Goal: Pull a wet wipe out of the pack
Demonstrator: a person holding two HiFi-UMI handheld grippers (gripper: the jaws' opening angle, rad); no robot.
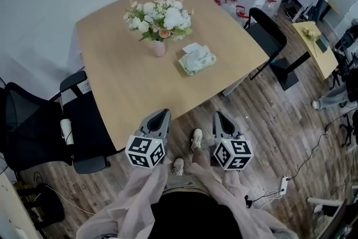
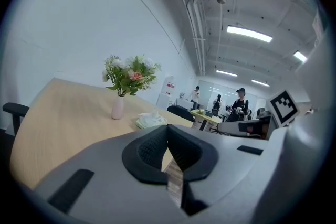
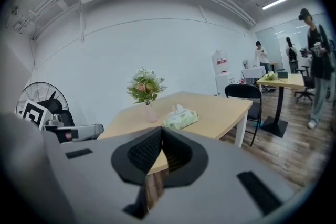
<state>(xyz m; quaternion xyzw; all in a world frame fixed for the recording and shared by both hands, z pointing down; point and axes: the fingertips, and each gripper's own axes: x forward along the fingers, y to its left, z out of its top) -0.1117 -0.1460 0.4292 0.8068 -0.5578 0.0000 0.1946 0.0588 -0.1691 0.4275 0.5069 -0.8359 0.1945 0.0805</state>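
Note:
A pale green wet wipe pack lies on the wooden table, right of the flower vase, with a white wipe sticking out of its top. It shows small in the left gripper view and in the right gripper view. My left gripper and right gripper hover side by side just off the table's near edge, well short of the pack. Both have their jaws shut with nothing between them. The left gripper and right gripper both point toward the table.
A pink vase of flowers stands mid-table left of the pack. A black office chair is at the table's left, another black chair at its far right. People stand in the background. A second table is further right.

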